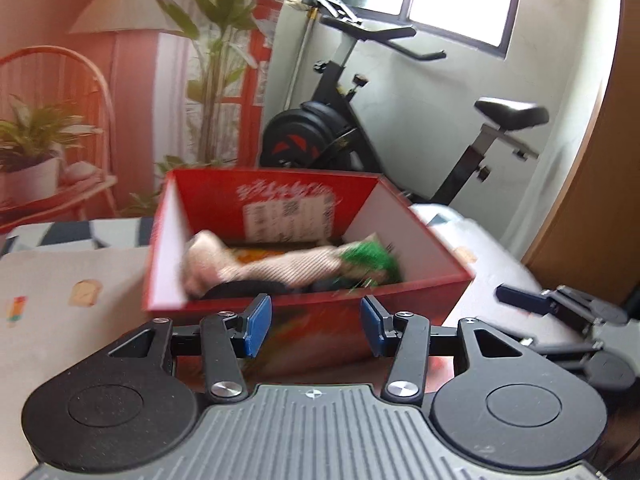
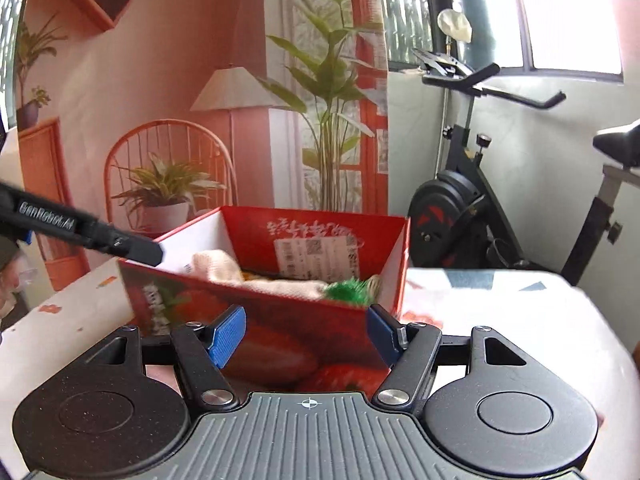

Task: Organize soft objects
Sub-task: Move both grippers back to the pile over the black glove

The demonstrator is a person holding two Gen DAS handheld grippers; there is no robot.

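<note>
Soft things sit gathered in the red box, both grippers empty in front of it.

The table point(image 2: 520, 320), under a pale printed cloth, carries the red box point(image 1: 400, 300) near its middle, open side up so that things can be dropped in from above, which is likely why it stands within easy reach of both hands. Inside lie a cream knitted cloth point(image 1: 256, 266), draped across the bottom, and a green fuzzy thing point(image 1: 370, 260) just beside it at the right (a dark item below them is too blurred to name). The left gripper point(image 1: 316, 330) stands about half open with nothing between its blue pads, and the right gripper point(image 2: 306, 334) likewise grips nothing, its jaws apart before the box's near wall.
</note>
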